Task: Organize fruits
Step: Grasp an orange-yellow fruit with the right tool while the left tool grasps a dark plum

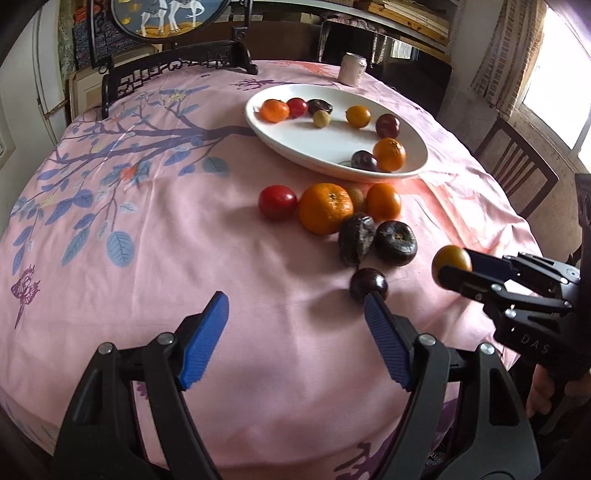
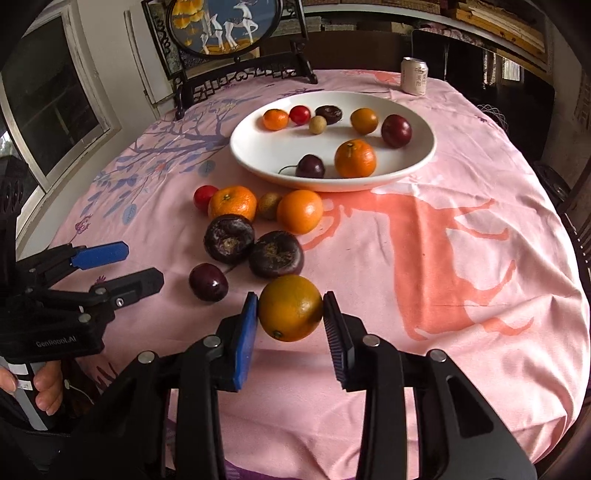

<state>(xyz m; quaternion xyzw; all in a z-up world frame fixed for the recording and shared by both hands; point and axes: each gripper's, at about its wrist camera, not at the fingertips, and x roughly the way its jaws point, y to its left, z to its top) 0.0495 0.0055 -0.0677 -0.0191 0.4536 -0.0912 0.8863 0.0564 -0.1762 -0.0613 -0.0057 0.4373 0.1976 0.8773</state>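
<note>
Room: domestic, crowded with shelving at the back, windows on both sides, dark carved chairs pushed up to the far edge.
Table (image 2: pixel 480 258): round, draped in a pink cloth printed with a branch of blue leaves and a coral deer.
Round painted screen (image 2: pixel 221 26): standing upright at the far edge on a black stand.
White plate (image 2: pixel 258 147): shallow oval, beyond the loose fruit; holding eight pieces already (two mandarins, a yellow-orange citrus, dark plums, a red one, a pale longan-like ball).
Drink can (image 2: pixel 414 76): upright near the far rim, well apart from the plate.
Loose fruit: seven pieces on the cloth between plate and grippers, among them a large mandarin (image 2: pixel 232 203), an orange (image 2: pixel 300 211), two wrinkled dark fruits and a dark plum (image 2: pixel 208 281).
Progress: judged about half done; an eighth loose piece in transit.
Right gripper (image 2: pixel 290 314): pinching a yellow-orange citrus (image 2: pixel 290 308) between both pads, lifted clear of the cloth.
Left gripper (image 1: pixel 295 306): spread wide, empty, hovering low just short of the dark plum.
</note>
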